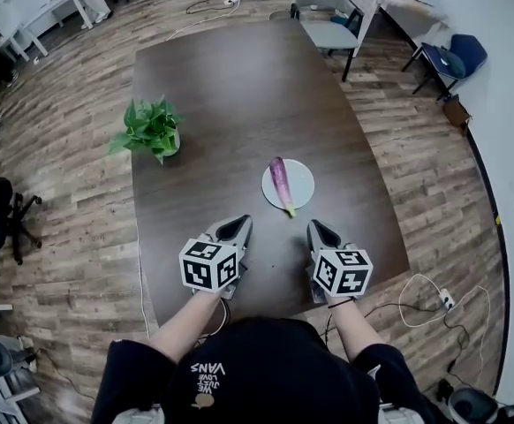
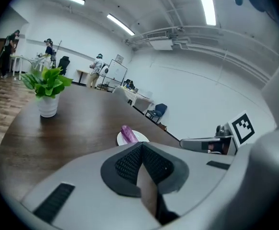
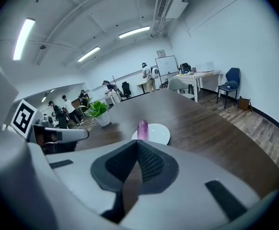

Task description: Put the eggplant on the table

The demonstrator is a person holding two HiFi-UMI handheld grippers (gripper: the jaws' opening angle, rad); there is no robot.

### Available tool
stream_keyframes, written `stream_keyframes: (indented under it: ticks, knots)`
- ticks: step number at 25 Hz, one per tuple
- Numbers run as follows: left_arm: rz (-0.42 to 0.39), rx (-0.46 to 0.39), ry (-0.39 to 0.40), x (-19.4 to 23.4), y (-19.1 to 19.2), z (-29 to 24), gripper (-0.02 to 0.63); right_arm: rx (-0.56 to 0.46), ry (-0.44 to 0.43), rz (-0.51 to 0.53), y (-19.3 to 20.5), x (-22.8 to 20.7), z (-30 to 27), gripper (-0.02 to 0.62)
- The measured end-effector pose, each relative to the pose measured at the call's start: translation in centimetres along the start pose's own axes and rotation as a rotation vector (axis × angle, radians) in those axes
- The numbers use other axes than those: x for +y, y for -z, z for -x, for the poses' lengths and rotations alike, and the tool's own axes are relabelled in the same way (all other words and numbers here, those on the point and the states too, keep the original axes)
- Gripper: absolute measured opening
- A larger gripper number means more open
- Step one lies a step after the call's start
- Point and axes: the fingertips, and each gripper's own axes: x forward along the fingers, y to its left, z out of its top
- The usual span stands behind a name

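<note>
— What is the table made of?
— Dark wood, smooth, slightly shiny. The plate looks smooth and glossy, the eggplant skin glossy too.
— And the floor?
— Wood planks, matt.

From above the near edge of the table we look steeply down over the whole tabletop. Our two gripper views sit low by that edge, close over the wood, facing its far edge. All three share the plate and potted plant.
</note>
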Motion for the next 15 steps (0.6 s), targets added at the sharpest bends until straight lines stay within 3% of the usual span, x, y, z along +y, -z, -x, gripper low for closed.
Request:
stream_keyframes:
  ticks: [4, 10, 15]
  knots:
    - [-0.039, -0.008, 0.007, -0.8, 0.9, 1.6, 0.011, -0.022, 0.011, 0.011, 0.9, 1.2, 1.4, 0.018]
    - [-0.108, -0.101, 0.01, -2.1, 0.7, 4.2, 0.011, -0.121, 0.036, 0.07, 0.9, 3.2, 4.0, 0.018]
    - [-0.105, -0.12, 0.041, -2.6, 1.1, 5.8, 0.011, -0.151, 0.04, 0.06, 1.5, 4.4, 5.3, 0.018]
